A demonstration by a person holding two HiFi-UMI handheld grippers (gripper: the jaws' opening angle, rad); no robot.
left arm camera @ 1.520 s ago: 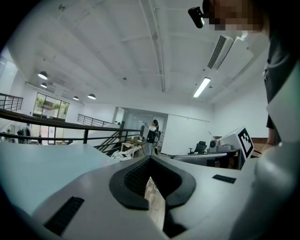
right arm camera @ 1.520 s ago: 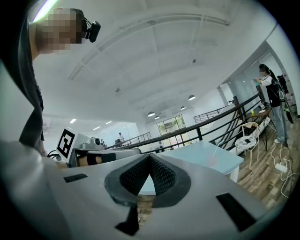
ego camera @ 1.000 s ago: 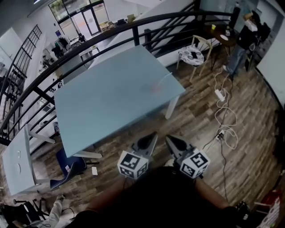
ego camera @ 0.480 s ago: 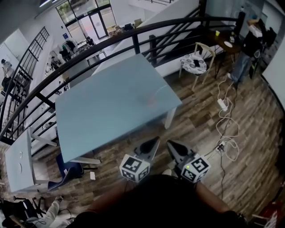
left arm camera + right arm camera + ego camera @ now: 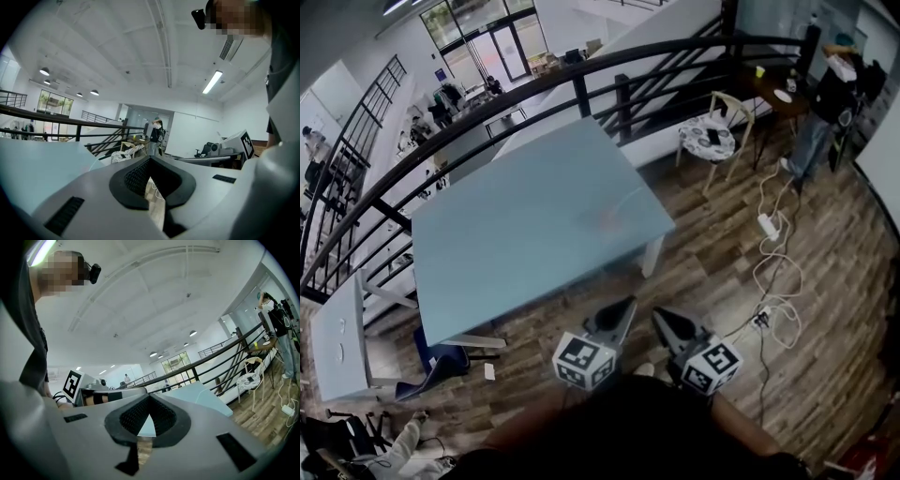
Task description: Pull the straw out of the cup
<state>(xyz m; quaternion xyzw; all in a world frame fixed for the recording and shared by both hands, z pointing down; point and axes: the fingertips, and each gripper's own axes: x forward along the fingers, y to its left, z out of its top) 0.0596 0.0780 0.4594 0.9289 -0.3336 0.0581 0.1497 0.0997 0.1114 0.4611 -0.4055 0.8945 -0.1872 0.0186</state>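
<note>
Grey left gripper [image 5: 150, 159] closed, right gripper [image 5: 149, 397] closed

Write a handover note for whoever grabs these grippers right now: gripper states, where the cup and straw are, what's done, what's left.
Left gripper: shut, empty, held low by the body, short of the table.
Right gripper: the same.
Cup stands near the table's right edge, straw apparently in it; both look faint.
Done: nothing.
Left: reach over, grip the straw, pull it out.
</note>
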